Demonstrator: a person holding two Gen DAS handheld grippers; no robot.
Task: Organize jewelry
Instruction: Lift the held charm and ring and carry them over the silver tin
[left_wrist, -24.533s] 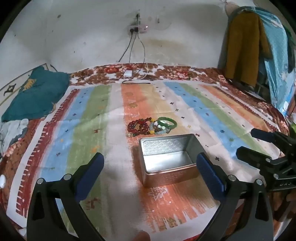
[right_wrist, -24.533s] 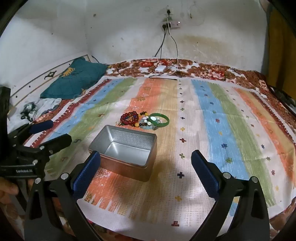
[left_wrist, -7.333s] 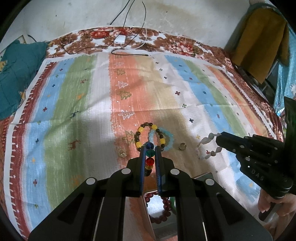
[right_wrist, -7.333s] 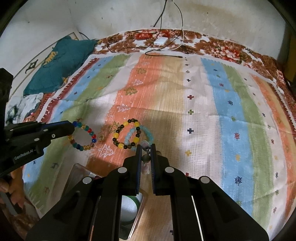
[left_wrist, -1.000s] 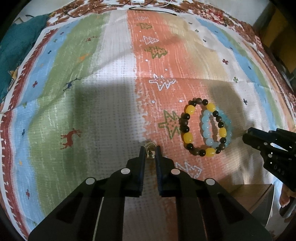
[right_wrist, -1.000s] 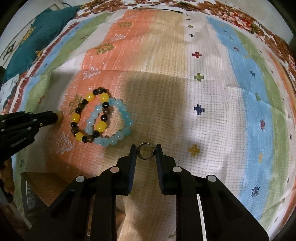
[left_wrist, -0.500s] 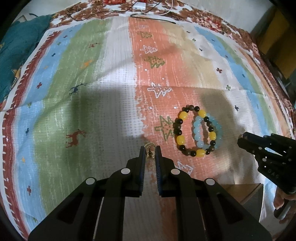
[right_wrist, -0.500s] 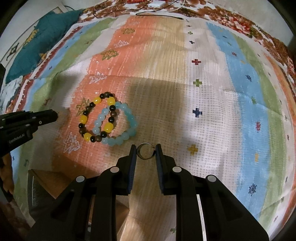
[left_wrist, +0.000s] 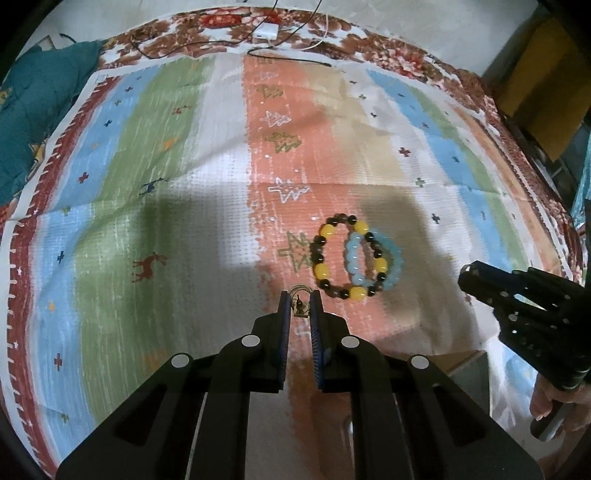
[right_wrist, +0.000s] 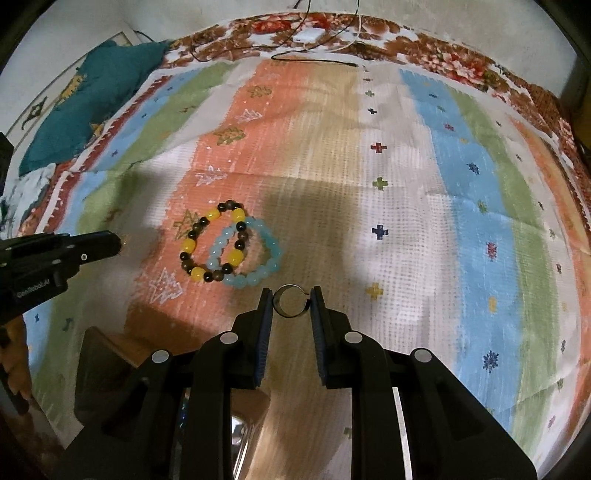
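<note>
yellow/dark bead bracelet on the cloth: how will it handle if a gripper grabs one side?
The yellow-and-dark bead bracelet is a strung loop, so it will probably sag and dangle rather than hold its shape. Round glossy beads may slip between flat pads. It overlaps the pale blue bracelet, so lifting could drag that one along.

Both wrist views down onto bedspread (left_wrist: 207, 155)

The left gripper (left_wrist: 299, 302) points forward, its jaws nearly together, pinching a small gold ring (left_wrist: 299, 298). The right gripper (right_wrist: 291, 301) sits beside it, jaws slightly wider, clamping a silver ring (right_wrist: 291, 301) between the fingertips.
</note>
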